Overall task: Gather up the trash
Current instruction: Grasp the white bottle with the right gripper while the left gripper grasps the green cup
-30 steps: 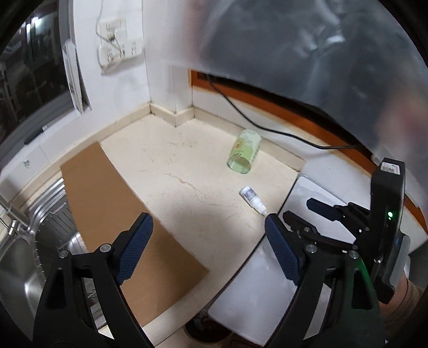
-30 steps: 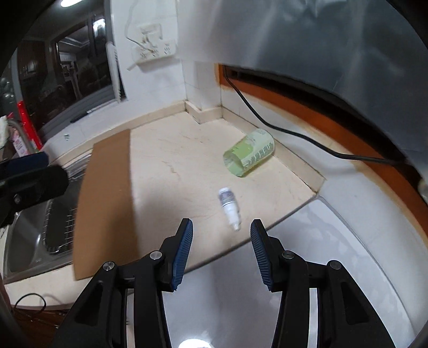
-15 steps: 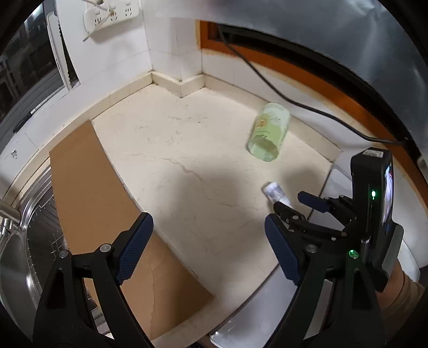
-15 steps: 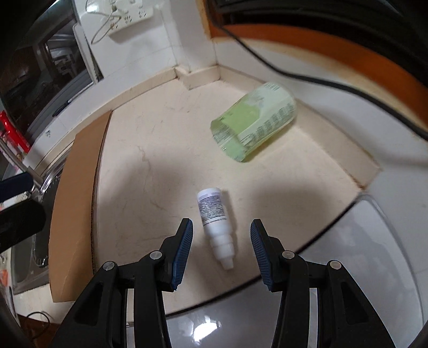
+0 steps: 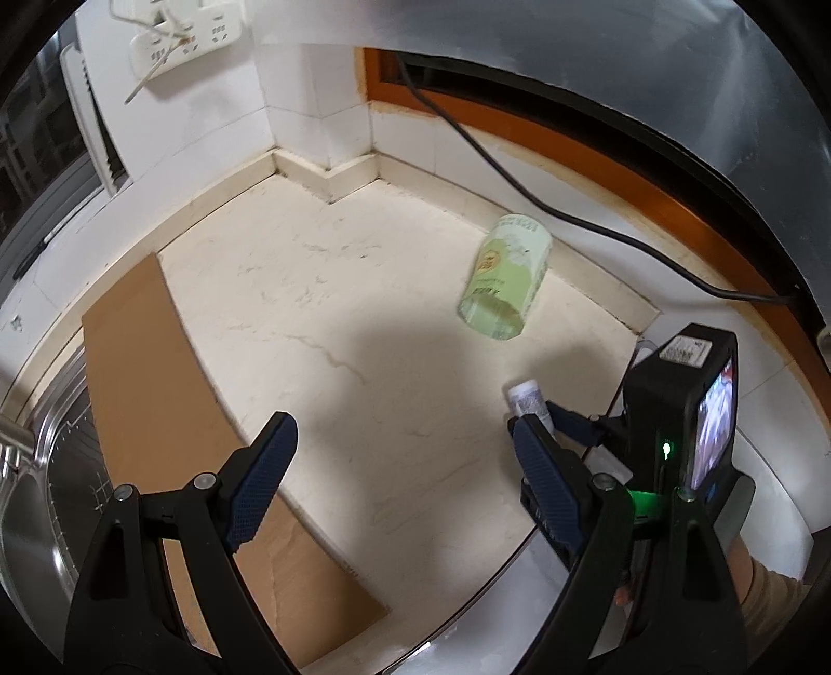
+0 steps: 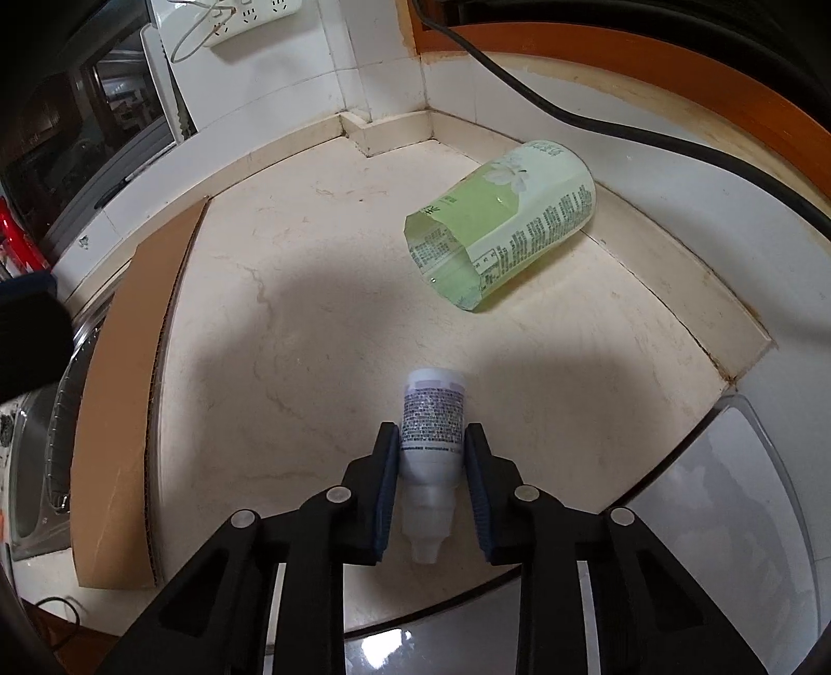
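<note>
A small white bottle with a printed label lies on the cream counter, nozzle toward me. My right gripper is shut on the small white bottle, its blue pads against both sides. The bottle and the right gripper also show in the left wrist view. A light green plastic label sleeve lies on its side farther back, also seen in the left wrist view. My left gripper is open and empty above the counter, left of the bottle.
A brown cardboard sheet lies on the left over the edge of a steel sink. A black cable runs along the back wall. A white glossy surface adjoins the counter at the right. A power strip hangs on the wall.
My right gripper has moved forward and down and closed on the small white bottle. The left gripper has moved closer to the counter and stayed open.
</note>
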A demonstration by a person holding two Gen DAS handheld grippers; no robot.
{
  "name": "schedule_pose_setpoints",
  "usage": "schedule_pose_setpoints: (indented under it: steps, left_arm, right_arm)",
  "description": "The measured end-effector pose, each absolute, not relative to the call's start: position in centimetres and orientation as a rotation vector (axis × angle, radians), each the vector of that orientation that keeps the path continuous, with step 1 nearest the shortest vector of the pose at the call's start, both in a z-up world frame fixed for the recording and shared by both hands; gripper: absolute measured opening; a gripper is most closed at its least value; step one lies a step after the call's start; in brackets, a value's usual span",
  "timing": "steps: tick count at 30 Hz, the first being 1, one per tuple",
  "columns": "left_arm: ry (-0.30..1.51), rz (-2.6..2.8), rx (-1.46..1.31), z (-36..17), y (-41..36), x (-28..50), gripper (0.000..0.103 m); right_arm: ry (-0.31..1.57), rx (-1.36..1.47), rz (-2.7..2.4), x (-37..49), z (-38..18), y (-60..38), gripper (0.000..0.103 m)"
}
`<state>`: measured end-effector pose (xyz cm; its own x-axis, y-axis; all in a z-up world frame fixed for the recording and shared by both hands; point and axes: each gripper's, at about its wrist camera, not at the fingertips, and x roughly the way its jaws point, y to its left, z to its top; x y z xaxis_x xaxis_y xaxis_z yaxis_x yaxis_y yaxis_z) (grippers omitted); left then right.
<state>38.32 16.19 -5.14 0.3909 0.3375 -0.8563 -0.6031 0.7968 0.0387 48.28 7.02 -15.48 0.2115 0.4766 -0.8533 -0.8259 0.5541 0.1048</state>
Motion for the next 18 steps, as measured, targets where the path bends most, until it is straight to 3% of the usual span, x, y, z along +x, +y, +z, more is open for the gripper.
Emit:
schedule_pose_setpoints:
  steps: [18]
  left_arm:
    - [0.971, 0.502, -0.298, -5.6, 15.4, 46.7, 0.083]
  right_arm:
    - [0.875, -0.291, 0.758, 53.1, -10.2, 0.8, 0.024]
